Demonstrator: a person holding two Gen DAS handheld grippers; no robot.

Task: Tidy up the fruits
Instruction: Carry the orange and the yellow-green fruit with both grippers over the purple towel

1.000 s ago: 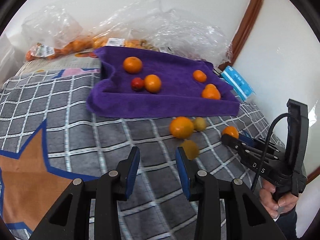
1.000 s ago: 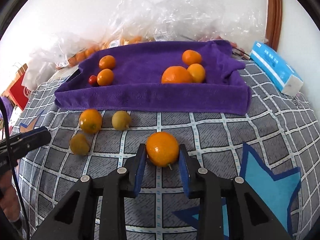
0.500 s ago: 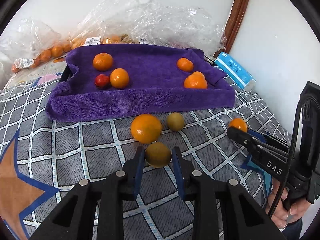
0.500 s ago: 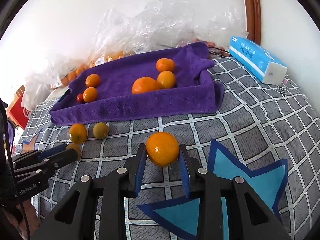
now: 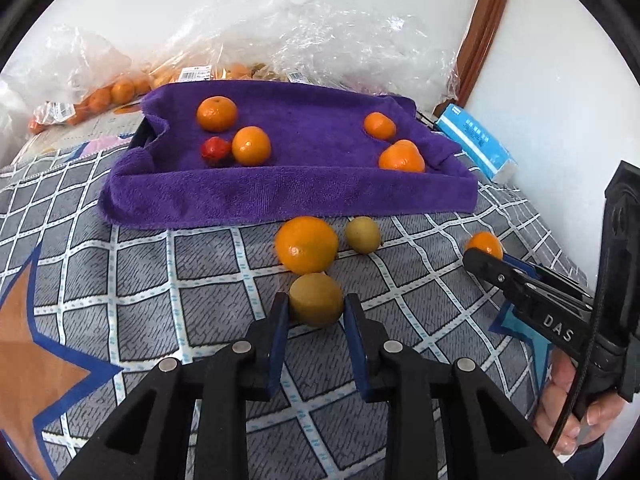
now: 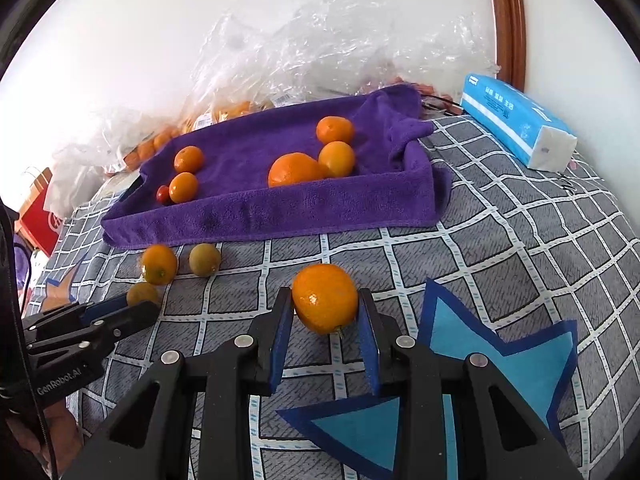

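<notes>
My left gripper [image 5: 314, 306] is shut on a small yellow-brown fruit [image 5: 316, 299] resting on the grey checked bedspread. Just beyond it lie a large orange [image 5: 306, 245] and a small yellow-green fruit [image 5: 363, 235]. My right gripper [image 6: 325, 308] is shut on an orange [image 6: 325, 298], held just above the bedspread; in the left wrist view that orange [image 5: 484, 245] shows at the right gripper's tip. A tray lined with a purple towel [image 5: 280, 196] holds several oranges and one small red fruit [image 5: 215, 151]. In the right wrist view the left gripper [image 6: 138, 304] pinches its fruit at lower left.
Clear plastic bags [image 5: 280, 40] with more oranges lie behind the tray against the wall. A blue tissue pack [image 6: 520, 128] sits at the right of the tray. A hand [image 5: 576, 412] grips the right tool's handle. A brown door frame [image 5: 486, 28] rises at the back right.
My left gripper moved forward to the yellow-brown fruit and closed on it. The right gripper kept its orange and shifted slightly, with the view swinging right.
</notes>
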